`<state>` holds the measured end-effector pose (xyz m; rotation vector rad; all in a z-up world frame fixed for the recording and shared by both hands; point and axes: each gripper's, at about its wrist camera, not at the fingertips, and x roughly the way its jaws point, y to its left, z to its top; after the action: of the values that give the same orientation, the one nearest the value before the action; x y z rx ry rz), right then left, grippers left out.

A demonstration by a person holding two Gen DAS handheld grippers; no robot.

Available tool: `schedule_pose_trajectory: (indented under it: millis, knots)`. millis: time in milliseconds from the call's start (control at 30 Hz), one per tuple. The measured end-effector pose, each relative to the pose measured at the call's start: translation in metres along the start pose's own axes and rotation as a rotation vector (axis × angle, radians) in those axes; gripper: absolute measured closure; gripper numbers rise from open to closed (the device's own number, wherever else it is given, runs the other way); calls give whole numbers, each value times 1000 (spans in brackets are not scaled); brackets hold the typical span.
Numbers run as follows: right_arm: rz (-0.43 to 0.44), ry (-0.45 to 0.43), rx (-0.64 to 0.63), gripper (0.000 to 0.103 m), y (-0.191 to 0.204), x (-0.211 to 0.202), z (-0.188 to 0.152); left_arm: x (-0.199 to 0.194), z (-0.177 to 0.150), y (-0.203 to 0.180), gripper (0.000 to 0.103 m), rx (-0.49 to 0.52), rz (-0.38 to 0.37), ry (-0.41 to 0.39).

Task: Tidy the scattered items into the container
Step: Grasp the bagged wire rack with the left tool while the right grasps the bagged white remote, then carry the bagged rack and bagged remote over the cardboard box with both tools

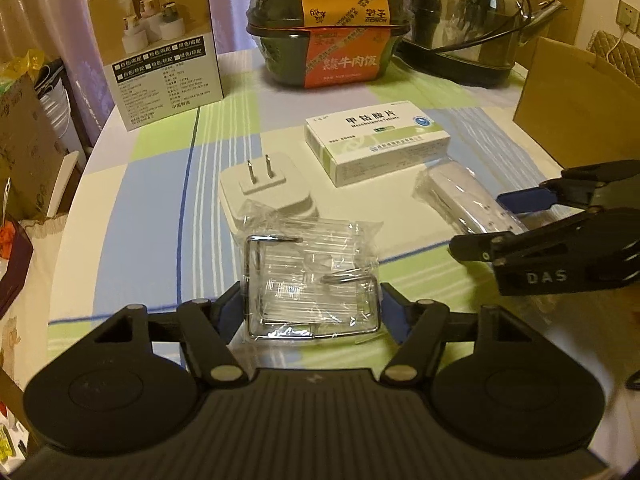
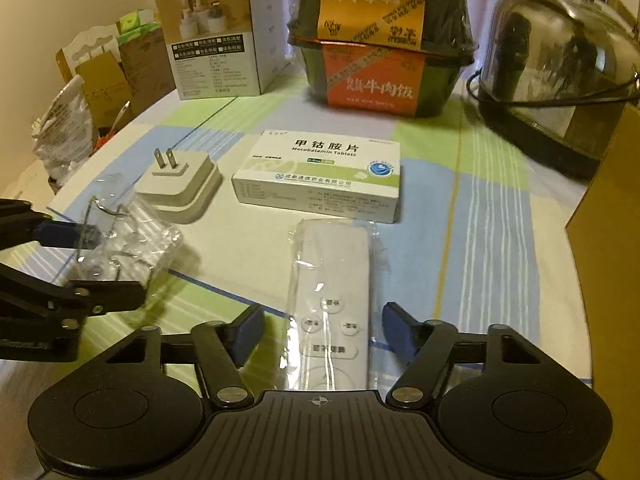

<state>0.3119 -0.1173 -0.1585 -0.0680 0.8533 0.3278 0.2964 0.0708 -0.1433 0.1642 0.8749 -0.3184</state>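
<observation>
The flat white and green cardboard medicine box (image 2: 320,174) lying on the worktop reads "甲钴胺片" with "Mecobalamin Tablets" beneath it, and a line of small print along its front edge is too fine to make out. The dark plastic meal tub with the orange paper band (image 2: 378,40) shows "牛肉饭" on its lower half, while the tall white and tan carton (image 1: 160,60) carries "MADE IN CHINA" and rows of checkbox labels too small to read. The black right gripper (image 1: 516,216), seen from the left wrist, bears "DAS".
</observation>
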Motion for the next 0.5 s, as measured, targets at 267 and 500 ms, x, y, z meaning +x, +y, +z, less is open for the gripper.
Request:
schedule_pose_trajectory:
  millis: [267, 500]
  knots:
    - [-30, 31, -35, 62, 4, -16, -8, -23, -9, -11, 38, -40, -11, 17]
    - [-17, 43, -17, 62, 9, -56, -25, -51, -10, -27, 38, -29, -25, 22]
